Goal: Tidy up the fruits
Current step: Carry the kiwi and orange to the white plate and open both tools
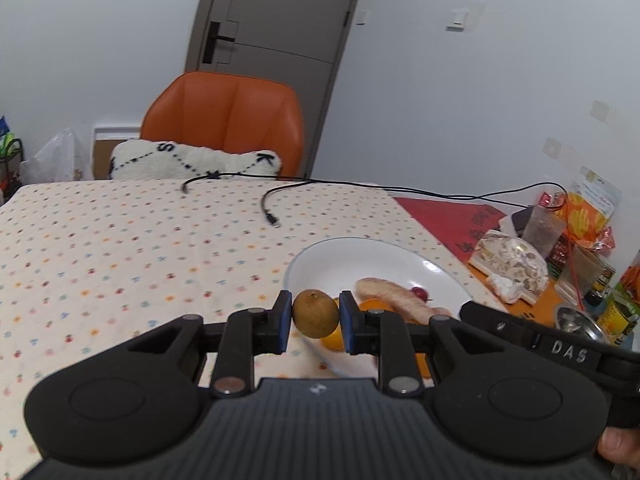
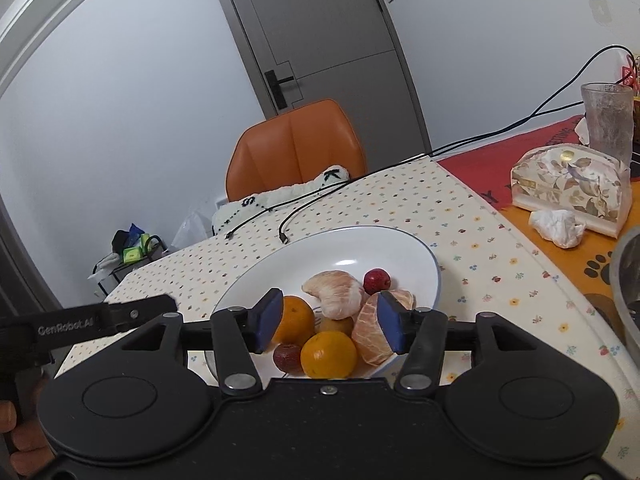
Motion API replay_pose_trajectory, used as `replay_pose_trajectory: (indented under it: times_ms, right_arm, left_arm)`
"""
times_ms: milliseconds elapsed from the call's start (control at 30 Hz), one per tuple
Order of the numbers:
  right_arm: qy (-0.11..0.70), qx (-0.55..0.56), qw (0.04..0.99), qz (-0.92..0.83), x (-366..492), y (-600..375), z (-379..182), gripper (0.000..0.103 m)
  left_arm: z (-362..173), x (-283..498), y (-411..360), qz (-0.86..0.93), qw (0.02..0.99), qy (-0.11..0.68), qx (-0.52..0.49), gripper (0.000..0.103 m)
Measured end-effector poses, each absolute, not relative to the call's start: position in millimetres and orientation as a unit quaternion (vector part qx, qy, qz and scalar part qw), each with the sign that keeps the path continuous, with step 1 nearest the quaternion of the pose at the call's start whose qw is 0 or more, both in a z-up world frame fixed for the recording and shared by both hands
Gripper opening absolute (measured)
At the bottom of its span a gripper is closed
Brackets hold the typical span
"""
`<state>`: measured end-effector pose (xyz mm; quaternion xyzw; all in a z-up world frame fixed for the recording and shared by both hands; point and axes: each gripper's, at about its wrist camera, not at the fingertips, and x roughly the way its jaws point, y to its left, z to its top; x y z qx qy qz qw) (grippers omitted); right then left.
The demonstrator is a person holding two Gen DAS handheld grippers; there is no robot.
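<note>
While the left gripper (image 1: 316,319) clamped its jaws on a brown longan (image 1: 315,313) at the white bowl's (image 2: 400,240) near rim, right gripper (image 2: 328,322) hovered with jaws apart above oranges (image 2: 329,354), pomelo segments (image 2: 335,293), red jujubes (image 2: 376,280), on the floral-clothed desk (image 1: 120,240).

A home dining room. A table (image 1: 120,240) with a floral cloth stands before an orange chair (image 1: 224,120), a cushion (image 1: 192,164) and a grey door (image 1: 272,16). Snack packets (image 1: 588,216) and a tissue box (image 2: 568,184) clutter one side.
</note>
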<state>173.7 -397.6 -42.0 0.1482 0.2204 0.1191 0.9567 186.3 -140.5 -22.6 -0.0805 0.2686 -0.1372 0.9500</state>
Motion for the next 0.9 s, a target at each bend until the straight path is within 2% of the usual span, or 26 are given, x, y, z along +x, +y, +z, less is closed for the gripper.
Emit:
replay_pose_trajectory:
  times_ms: [367,433,533,600,700,900]
  right_arm:
    - [0.216,0.164,0.955,0.123,165,-416,-47,0.06]
    - [0.213,0.164,0.955,0.123,161,-419,-46,0.062]
    - [0.209,0.167,0.956,0.12,157,-425,-45,0.063]
    - [0.206,0.172,0.956,0.116,154,-429,-45,0.063]
    - [0.204,0.182,0.955,0.114,152,-433,-46,0.064]
    - [0.201,0.18,0.955,0.125,148,-425,-41,0.07]
  left_arm:
    - [-22,198,-183,-0.156,0.947,0.277,-0.055,0.024]
    - [-22,197,-189,-0.154,0.948,0.273,-0.052,0.026]
    - [-20,195,-194,-0.152,0.948,0.278,-0.046,0.037]
    - [-18,193,-193,-0.145,0.948,0.279,-0.046,0.056]
    - [-14,186,-189,-0.129,0.953,0.27,-0.043,0.074]
    - [-6,175,-174,-0.098,0.959,0.265,-0.033,0.083]
